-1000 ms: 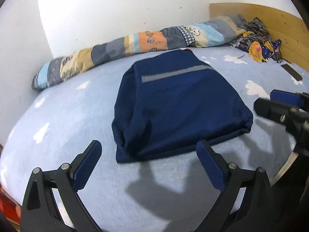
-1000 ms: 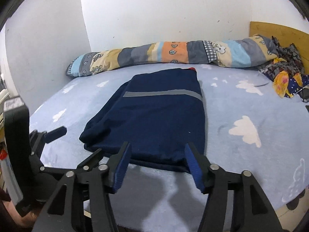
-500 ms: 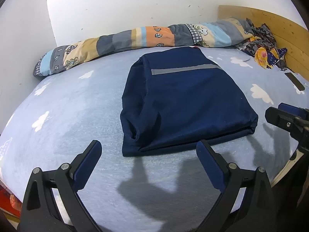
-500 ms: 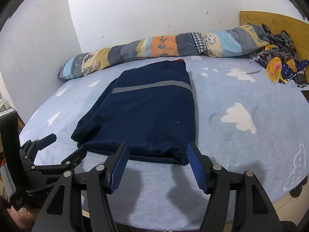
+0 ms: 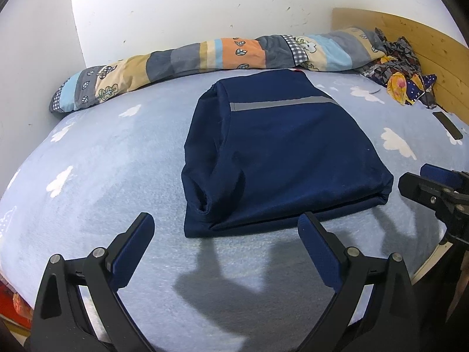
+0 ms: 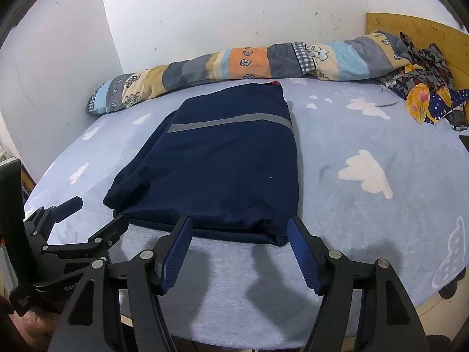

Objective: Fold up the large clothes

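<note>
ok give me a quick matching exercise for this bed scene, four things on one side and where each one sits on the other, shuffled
Things:
1. navy garment
2. patchwork quilt roll
3. crumpled patterned cloth
4. left gripper

Places or states:
A. bunched in the far right corner by the wooden headboard
B. folded flat in the middle of the cloud-print sheet
C. jaws open, near the garment's front edge, holding nothing
D. stretched along the white wall

Pairs: 1-B, 2-D, 3-A, 4-C

Spread right claw near folded garment
</note>
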Motion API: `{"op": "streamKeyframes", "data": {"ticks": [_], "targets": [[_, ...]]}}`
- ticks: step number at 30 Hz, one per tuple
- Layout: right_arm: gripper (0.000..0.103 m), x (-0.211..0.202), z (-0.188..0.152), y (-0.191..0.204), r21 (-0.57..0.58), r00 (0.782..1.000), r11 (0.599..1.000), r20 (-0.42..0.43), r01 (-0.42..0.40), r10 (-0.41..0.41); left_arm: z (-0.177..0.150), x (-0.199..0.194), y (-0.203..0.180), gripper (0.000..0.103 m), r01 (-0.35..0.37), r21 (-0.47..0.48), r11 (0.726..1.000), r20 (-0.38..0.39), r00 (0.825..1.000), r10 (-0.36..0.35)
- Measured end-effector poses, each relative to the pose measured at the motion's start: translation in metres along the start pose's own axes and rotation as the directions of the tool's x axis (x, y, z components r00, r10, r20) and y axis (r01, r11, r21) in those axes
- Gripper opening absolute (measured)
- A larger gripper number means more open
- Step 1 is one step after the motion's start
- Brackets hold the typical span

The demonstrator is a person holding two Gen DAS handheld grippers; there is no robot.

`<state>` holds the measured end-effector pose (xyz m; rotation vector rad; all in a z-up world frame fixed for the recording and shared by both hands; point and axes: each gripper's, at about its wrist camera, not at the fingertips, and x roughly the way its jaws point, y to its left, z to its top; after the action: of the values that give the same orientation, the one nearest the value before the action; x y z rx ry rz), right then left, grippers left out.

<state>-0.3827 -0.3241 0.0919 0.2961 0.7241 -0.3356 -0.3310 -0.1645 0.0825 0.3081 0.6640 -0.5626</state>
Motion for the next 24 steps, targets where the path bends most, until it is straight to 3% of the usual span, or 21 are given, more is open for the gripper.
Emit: {"op": "streamKeyframes", "data": {"ticks": [17,21,24], "targets": [[0.072,0.000,-0.005,0.004,-0.034,1.000,0.999,-0.009,0.030,-0.030,-0.002,0.002,0.012,0.099,-0.001,-0.044,0.999,-0.024,1.000,0.000],[0.072,-0.012,-0.010,0.010,-0.042,0.998,0.998,0.019,0.053,-0.052,0.000,-0.016,0.016,0.099,0.001,-0.048,0.999,0.015,1.000,0.000],[0.080,-0.028,-0.020,0.021,-0.064,0.997,0.996,0.037,0.070,-0.067,-0.003,-0.041,0.019,0.103,0.040,-0.073,0.997,0.055,0.998,-0.036]]}}
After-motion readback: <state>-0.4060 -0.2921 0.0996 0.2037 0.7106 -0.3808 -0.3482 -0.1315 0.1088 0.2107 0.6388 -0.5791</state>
